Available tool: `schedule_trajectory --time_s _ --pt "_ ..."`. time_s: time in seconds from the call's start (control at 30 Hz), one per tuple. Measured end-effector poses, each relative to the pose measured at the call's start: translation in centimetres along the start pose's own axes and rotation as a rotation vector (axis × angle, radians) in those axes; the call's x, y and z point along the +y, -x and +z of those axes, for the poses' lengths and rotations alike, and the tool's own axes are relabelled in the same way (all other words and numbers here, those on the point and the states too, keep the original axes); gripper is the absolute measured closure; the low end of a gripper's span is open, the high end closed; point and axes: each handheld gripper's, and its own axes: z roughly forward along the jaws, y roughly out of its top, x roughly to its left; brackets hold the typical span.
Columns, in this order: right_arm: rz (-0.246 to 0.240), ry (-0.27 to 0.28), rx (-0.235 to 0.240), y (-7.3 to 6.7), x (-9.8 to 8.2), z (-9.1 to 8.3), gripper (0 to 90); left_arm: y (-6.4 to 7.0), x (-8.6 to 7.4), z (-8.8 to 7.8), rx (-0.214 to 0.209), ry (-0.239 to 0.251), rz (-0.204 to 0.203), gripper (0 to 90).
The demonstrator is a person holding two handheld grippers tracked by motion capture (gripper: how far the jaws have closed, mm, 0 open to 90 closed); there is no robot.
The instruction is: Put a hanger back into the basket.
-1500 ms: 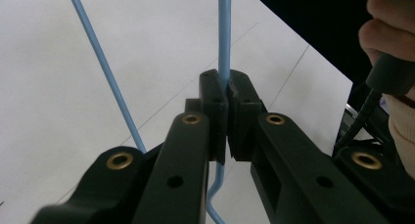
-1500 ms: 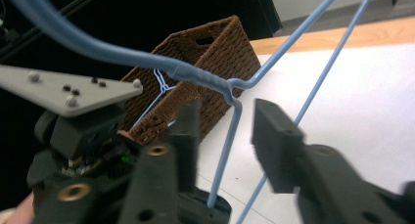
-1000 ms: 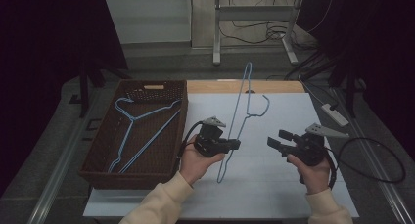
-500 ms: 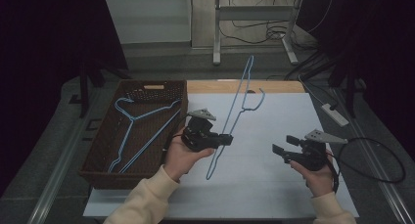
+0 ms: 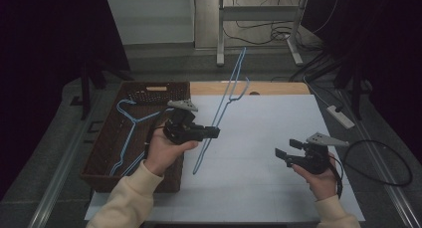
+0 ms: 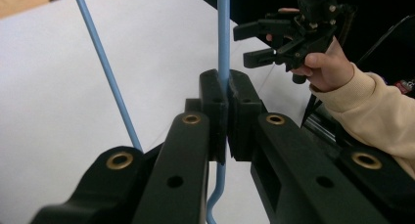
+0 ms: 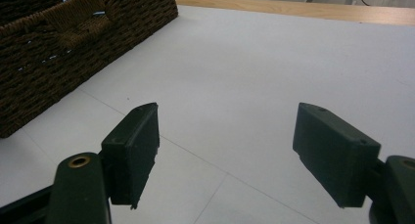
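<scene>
Beside the wicker basket, at its right wall, the left gripper is lifted off the white worktop with its fingers clamped tight on a blue wire hanger. From the left gripper view the 2 black pads press together on 1 straight run of the wire, with no gap left between them, and the wire's bent end curls out below them. A 2nd run of the same hanger slants away at the left of that view.

Seen from above, the hanger stands steeply tilted, clear of the worktop, its lower end hanging just right of the basket and its upper end leaning away over the worktop's far edge. The left hand sits close against the basket's right rim.

Inside the basket lie more blue hangers, flat on the bottom.

Well to the right of the basket, near the worktop's right side, the right gripper is held low in the right hand, pointing back toward the basket. Its fingers stand wide apart, having just been opening, with only bare worktop between them.
</scene>
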Motion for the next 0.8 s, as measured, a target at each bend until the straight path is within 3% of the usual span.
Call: schedule_trajectory --time_s 0.4,0.8 --pt "0.000 -0.014 -0.005 0.1 -0.2 0.3 26.2 -2.8 -0.2 -6.3 0.038 0.024 0.002 87.2" --pt "0.002 -0.024 -0.008 0.0 -0.3 0.6 26.3 -6.1 -3.6 -10.6 0.087 0.009 -0.030 87.3"
